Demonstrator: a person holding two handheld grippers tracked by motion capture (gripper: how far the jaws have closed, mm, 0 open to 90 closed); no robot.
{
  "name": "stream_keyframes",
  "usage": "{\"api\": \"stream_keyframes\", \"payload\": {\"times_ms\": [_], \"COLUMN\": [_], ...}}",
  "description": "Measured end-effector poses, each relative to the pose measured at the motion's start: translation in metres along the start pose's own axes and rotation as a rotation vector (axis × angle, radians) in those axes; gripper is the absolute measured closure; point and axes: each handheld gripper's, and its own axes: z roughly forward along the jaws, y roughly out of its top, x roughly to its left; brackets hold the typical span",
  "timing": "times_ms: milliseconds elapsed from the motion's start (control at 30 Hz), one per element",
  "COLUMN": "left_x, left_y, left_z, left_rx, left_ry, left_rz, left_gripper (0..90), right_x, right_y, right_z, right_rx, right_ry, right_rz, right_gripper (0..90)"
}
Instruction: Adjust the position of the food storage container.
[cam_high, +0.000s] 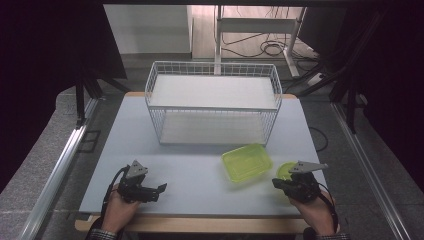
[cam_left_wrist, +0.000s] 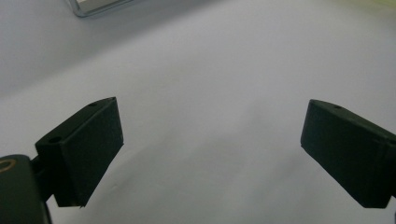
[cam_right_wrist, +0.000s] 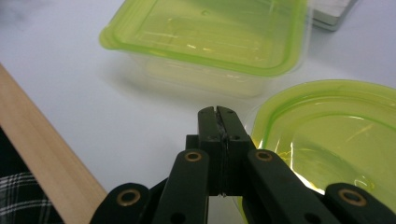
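The green lid (cam_right_wrist: 327, 135) lies flat on the counter (cam_high: 190, 185), just beside the tip of the right tool (cam_right_wrist: 218, 114) and partly beneath that tool's body; in the high view the lid (cam_high: 286, 170) sits just ahead of the right tool (cam_high: 285, 184). The right tool's jaws are pressed together with nothing seen between them. Ahead of that tool and apart from the lid stands the green container (cam_right_wrist: 205, 42), open side up, rim clear. Beyond the container stands a wire basket (cam_high: 212, 102) with two shelves. The left tool (cam_high: 157, 190) rests well apart from the container, jaws spread wide over bare counter, holding nothing. Judgement: the step in hand appears to be taking up the lid. To do it well, the right tool should spread its jaws first, approach the lid's near rim low and level, and pinch the lip squarely, as thin flat plastic may slide away if nudged.
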Motion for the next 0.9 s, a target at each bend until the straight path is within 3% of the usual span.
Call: {"api": "stream_keyframes", "payload": {"times_ms": [267, 633, 900], "left_x": [-0.001, -0.002, -0.005], "left_y": [0.000, 0.000, 0.001], "left_z": [0.001, 0.002, 0.001], "left_rx": [0.010, 0.002, -0.021], "left_ry": [-0.003, -0.011, -0.006], "left_rz": [0.007, 0.017, 0.058], "left_gripper": [6.0, 6.1, 6.1], "right_x": [-0.014, -0.017, -0.029], "right_y": [0.002, 0.016, 0.048], "right_z": [0.000, 0.002, 0.028], "right_rx": [-0.008, -0.055, 0.008], "right_ry": [-0.043, -0.063, -0.132], "right_rz": [0.041, 0.072, 0.028], "right_gripper": [88.9, 88.7, 88.5]}}
